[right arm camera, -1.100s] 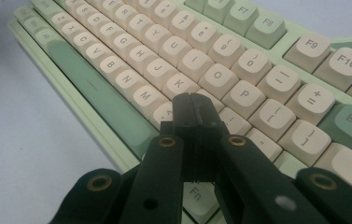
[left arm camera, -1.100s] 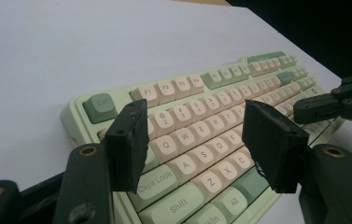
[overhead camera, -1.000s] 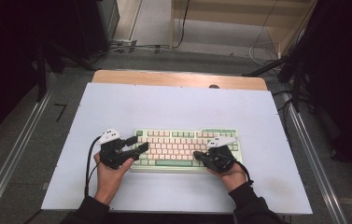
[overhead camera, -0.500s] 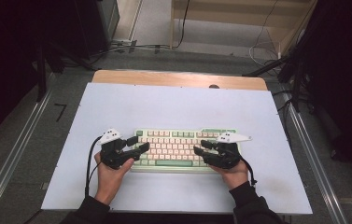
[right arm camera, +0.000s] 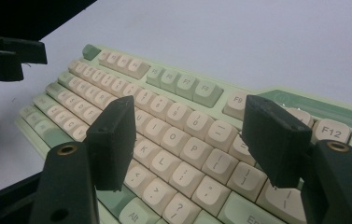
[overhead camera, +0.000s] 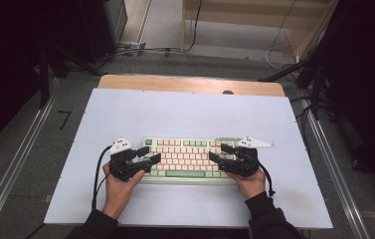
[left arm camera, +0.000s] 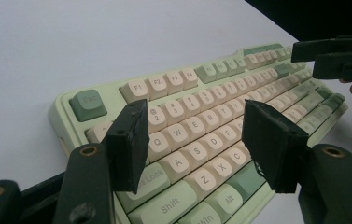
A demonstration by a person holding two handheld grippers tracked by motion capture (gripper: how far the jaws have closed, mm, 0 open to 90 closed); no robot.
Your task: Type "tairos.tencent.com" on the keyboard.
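Keyboard (overhead camera: pixel 187 158) lies flat on the pale matte table (overhead camera: pixel 185 112), near the middle of its near half: mint plastic case, rounded cream keycaps, green modifiers. My left gripper (overhead camera: pixel 145 158) hovers over the keyboard's left end, jaws spread, nothing between the black blocky pads. My right gripper (overhead camera: pixel 219 153) sits over the right end; its jaws have just been opening and stand spread, nothing between them, keys visible in the gap. Grey three-cornered plates top both.

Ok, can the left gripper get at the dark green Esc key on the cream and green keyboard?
Probably yes: the left gripper hovers open over the keyboard, and nothing covers the Esc key.
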